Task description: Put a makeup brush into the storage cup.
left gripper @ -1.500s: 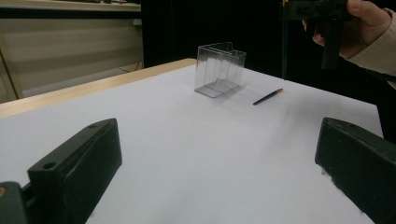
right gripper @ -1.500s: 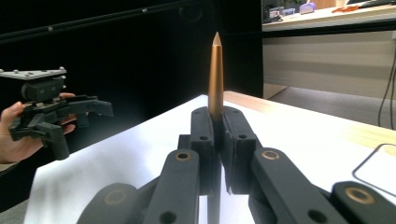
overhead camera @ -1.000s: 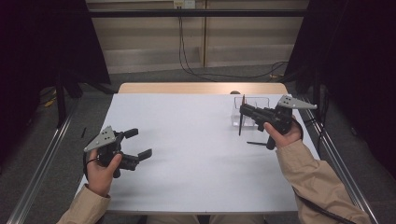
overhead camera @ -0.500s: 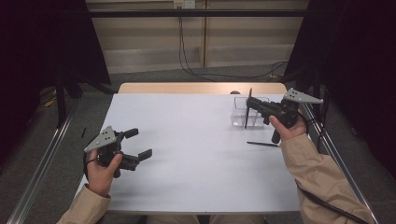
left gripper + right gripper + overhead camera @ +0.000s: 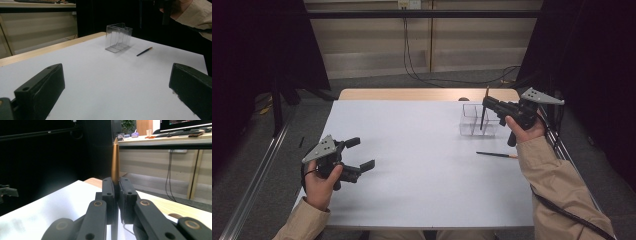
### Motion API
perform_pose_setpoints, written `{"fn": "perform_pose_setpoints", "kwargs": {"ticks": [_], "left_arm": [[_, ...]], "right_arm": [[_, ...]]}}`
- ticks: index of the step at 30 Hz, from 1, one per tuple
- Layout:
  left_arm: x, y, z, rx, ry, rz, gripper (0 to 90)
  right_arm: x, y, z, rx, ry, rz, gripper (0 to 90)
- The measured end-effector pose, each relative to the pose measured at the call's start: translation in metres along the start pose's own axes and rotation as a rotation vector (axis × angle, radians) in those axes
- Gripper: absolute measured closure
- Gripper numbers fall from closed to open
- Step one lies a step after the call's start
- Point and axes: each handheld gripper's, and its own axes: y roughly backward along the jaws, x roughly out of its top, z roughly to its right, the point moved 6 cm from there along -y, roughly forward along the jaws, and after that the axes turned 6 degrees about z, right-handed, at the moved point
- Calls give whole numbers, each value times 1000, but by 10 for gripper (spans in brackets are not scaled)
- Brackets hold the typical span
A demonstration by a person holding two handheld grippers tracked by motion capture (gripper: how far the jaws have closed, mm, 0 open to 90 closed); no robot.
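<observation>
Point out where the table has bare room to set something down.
The broad white stretch between the left gripper and the clear divided box is free, as is the near edge. It is crowded at the far right: box, loose pencil, and the right gripper holding a pencil upright.

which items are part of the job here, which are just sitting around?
In the job:
- brush, upright in the right tool, over the clear box
- second brush, flat on the table, likely next

Lying about:
- left tool, open, idle near the table's front left
- cables on the floor behind
</observation>
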Motion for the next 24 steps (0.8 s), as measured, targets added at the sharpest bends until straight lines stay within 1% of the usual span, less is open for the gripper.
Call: {"fn": "perform_pose_setpoints", "kwargs": {"ticks": [9, 12, 18, 24], "left_arm": [[0, 0, 0, -2, -2, -1, 0], [0, 0, 0, -3, -6, 0, 0], [0, 0, -1, 2, -7, 2, 2], [0, 1, -1, 1, -6, 2, 2]], "right_arm": [[5, 2, 17, -45, 5, 11, 839], [7, 3, 22, -60, 13, 13, 839], [9, 4, 31, -91, 22, 11, 839], [10, 4, 38, -111, 21, 20, 839]]}}
